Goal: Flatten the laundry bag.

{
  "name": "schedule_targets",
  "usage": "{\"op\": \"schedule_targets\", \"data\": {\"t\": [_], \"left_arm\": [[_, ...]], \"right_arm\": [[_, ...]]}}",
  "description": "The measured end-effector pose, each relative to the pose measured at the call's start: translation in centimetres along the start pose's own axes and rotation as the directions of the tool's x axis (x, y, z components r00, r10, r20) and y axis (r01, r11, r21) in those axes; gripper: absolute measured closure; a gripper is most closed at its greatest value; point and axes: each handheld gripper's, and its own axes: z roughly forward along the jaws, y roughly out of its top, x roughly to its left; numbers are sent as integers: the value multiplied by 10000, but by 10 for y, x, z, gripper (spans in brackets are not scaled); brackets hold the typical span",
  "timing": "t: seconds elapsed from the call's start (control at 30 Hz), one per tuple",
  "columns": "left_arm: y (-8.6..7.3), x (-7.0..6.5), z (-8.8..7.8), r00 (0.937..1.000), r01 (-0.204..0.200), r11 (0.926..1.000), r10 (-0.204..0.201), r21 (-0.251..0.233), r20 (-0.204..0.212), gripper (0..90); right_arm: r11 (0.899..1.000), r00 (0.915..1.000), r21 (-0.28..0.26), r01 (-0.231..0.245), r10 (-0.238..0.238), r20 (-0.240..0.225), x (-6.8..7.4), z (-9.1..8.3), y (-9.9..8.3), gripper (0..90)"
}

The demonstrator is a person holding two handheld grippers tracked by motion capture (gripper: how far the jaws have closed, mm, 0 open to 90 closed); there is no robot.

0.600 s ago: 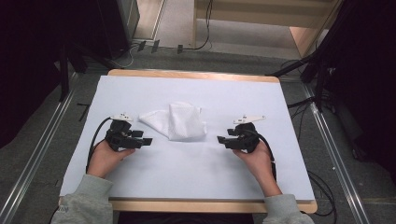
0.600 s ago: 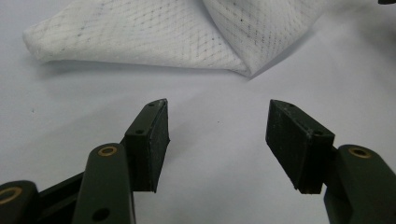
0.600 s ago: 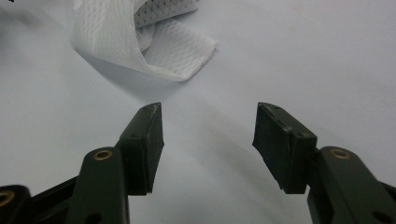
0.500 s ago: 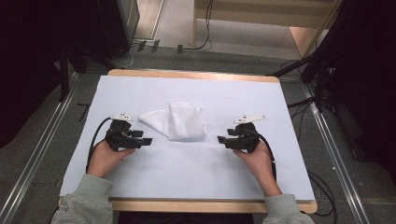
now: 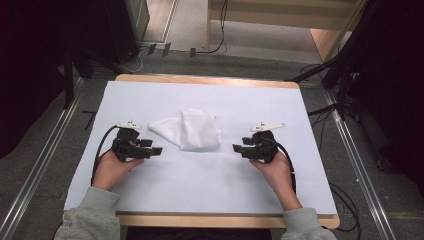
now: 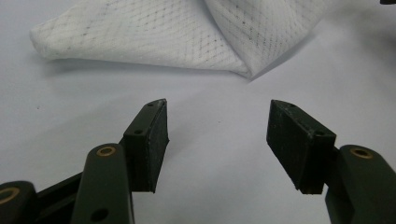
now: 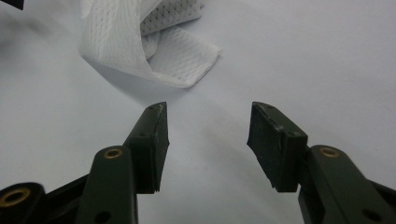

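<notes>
A white cloth [image 5: 187, 130] lies folded and a bit crumpled on the pale sheet [image 5: 210, 190] that covers the table [image 5: 205, 80]. It sits between the two tongs, toward the far side. The left gripper [image 5: 154, 150] is just beside the cloth's near left corner, with its jaws spread wide and nothing in them. The right gripper [image 5: 236, 148] is a little further off on the other side, jaws also spread and empty. There is lots of bare sheet all around the cloth, out to every edge.
</notes>
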Motion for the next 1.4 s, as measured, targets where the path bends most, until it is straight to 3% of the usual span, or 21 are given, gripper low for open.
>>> {"op": "schedule_targets", "data": {"t": [0.3,0.53,0.6,0.83,1.1,1.27,1.4], "left_arm": [[-1,-1,-4,10000,32,10000,-32,-69,12,393],[-4,0,-8,9999,139,9998,-140,-132,-43,393],[-6,0,-9,9998,179,9997,-180,-154,-69,394],[-14,0,-16,9995,276,9993,-280,-249,-175,396],[-23,0,-22,9987,385,9989,-394,-257,-329,396],[-26,1,-24,9981,442,9987,-453,-265,-419,396],[-27,2,-25,9979,479,9985,-490,-270,-416,396]], "right_arm": [[9997,9996,-130,-188,185,-218,-1,0,8,625],[9993,9985,-33,-385,383,-393,-5,7,18,847],[9996,9989,127,-232,237,-408,-4,12,24,900],[9998,9985,188,60,-49,-550,-3,31,48,900],[9999,9975,168,28,-16,-708,-10,57,76,900],[9999,9955,124,-70,82,-949,-16,72,87,900],[10000,9930,-79,-9,0,-1182,-12,77,91,900]]}}
